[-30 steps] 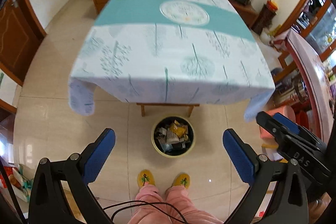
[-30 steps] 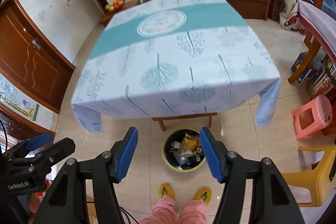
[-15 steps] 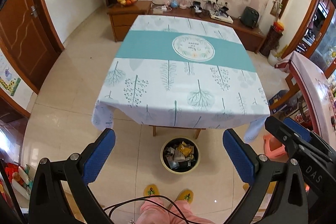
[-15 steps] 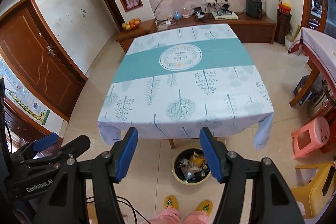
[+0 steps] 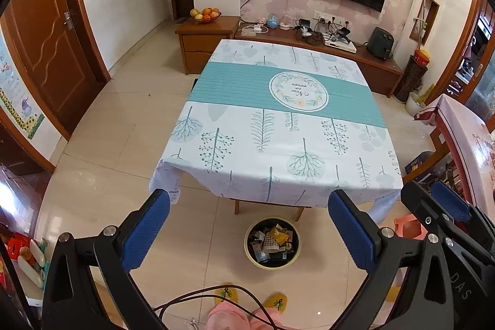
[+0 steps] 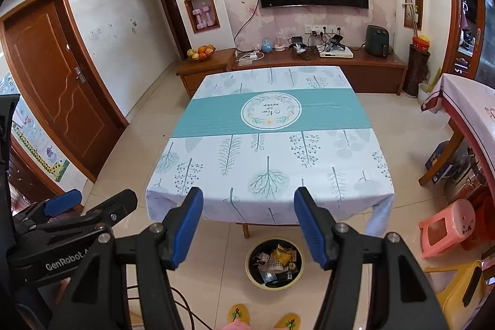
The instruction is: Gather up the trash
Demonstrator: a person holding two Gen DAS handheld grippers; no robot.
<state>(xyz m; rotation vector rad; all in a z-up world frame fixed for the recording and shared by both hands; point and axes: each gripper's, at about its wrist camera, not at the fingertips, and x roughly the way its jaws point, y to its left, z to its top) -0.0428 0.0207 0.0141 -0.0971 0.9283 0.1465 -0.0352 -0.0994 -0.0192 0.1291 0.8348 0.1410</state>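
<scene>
A round bin [image 5: 272,243] [image 6: 275,263] with a yellow rim stands on the floor tiles under the table's near edge, filled with crumpled wrappers and paper scraps. My left gripper [image 5: 247,206] is open, held high over the floor in front of the table, with nothing between its blue pads. My right gripper [image 6: 247,206] is also open and empty, raised beside the left one. The square table [image 5: 287,141] [image 6: 272,150] wears a white and teal cloth with tree prints; its top shows no loose trash.
A person's pink trouser legs and yellow slippers [image 5: 275,302] stand just behind the bin. A pink stool [image 6: 445,225] and a yellow chair [image 6: 461,283] sit at the right. A second covered table [image 6: 467,110] is further right, a wooden door [image 6: 62,88] left, a sideboard [image 6: 355,64] behind.
Both grippers have risen and tilted up, so the whole table, the wall and the television have come into view; the bin looks smaller and lower. Both stay open.
</scene>
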